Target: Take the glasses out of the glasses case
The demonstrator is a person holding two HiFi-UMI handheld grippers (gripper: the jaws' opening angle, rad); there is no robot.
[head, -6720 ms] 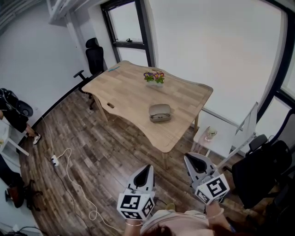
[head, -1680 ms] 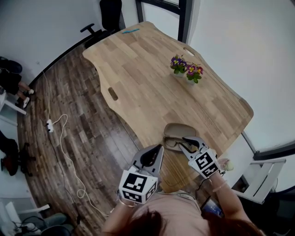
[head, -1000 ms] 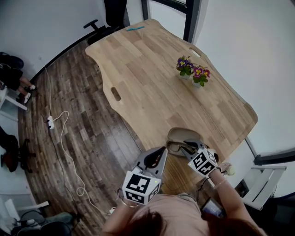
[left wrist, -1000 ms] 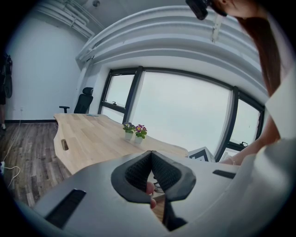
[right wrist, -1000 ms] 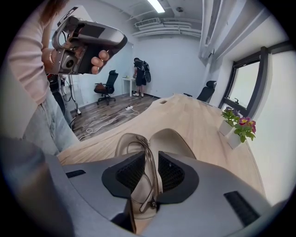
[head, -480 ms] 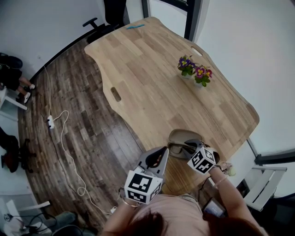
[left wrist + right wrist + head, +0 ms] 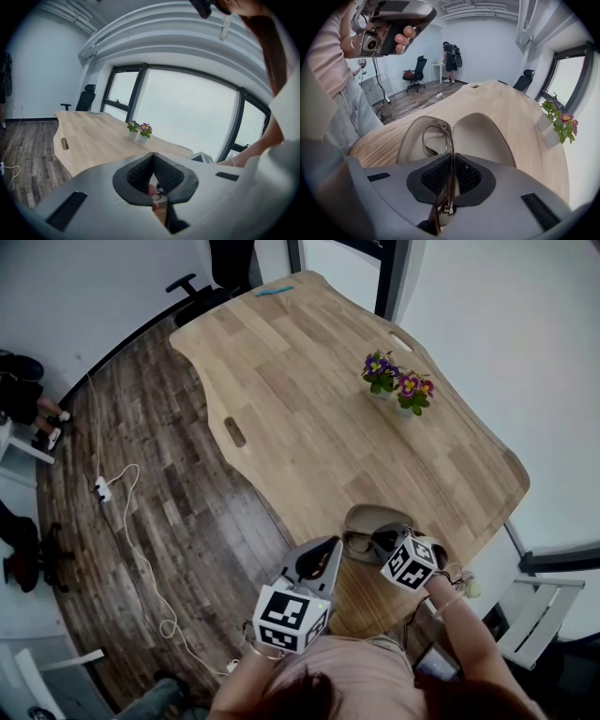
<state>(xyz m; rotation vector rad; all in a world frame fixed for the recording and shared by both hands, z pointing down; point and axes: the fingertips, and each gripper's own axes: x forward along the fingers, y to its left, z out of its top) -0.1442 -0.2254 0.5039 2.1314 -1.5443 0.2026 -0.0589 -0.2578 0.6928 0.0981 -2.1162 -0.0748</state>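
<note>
— While peering along the right gripper point(image 7: 452, 158), seeing what between the pads?

— Glasses point(image 7: 451, 133), pinched edge-on by the thin metal frame. Clenched firmly on it, one pad pressing from each side.

— And lying where against the glasses case point(image 7: 483, 136)?

— Right over its open shell. Front ring of the frame reaching past the jaw tips, above the half of the case at the left in that gripper's view. Cannot tell whether touching the lining or raised off it.

— Case itself?

— Wide open, both halves showing pale lining. Resting on the wooden table point(image 7: 309, 399), close to the near edge.

— Same story from the head view?

— Yes: right gripper dipped low over the case, glasses showing dark against the lining on the case's left side.

— Left gripper point(image 7: 153, 155)?

— Closed tip to tip. Held just left of the case, apart from both case and glasses, above the table's near edge.

— Anything else around the case?

— Two small pots of flowers point(image 7: 398, 387) well beyond the case, farther up the table. Office chair point(image 7: 202, 287) far past the case, off the table's far end. In the right gripper view, a person point(image 7: 451, 56) standing far beyond the case, near the back wall.
</note>
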